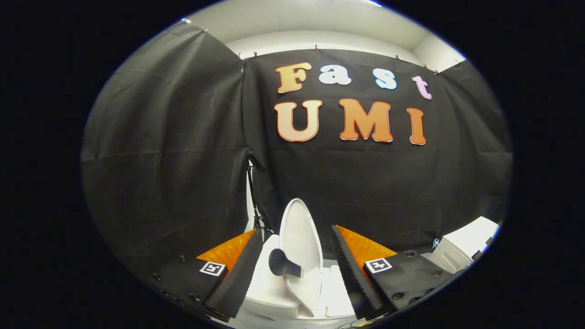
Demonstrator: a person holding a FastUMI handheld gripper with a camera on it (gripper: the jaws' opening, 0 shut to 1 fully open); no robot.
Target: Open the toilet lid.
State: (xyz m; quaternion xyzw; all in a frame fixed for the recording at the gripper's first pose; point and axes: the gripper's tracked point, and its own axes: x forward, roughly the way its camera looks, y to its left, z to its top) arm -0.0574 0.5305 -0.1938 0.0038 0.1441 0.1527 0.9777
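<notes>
Hand-held gripper (297,256) fingers apart; toilet lid (299,237) upright between them.

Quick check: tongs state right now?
Tongs: open, holding nothing; raised lid and its knob sit between the fingers, untouched.

Low in the frame's centre, the toilet (268,285) is seen between the gripper's (297,229) spread fingers, its lid (300,244) raised upright, the floor hidden.
</notes>
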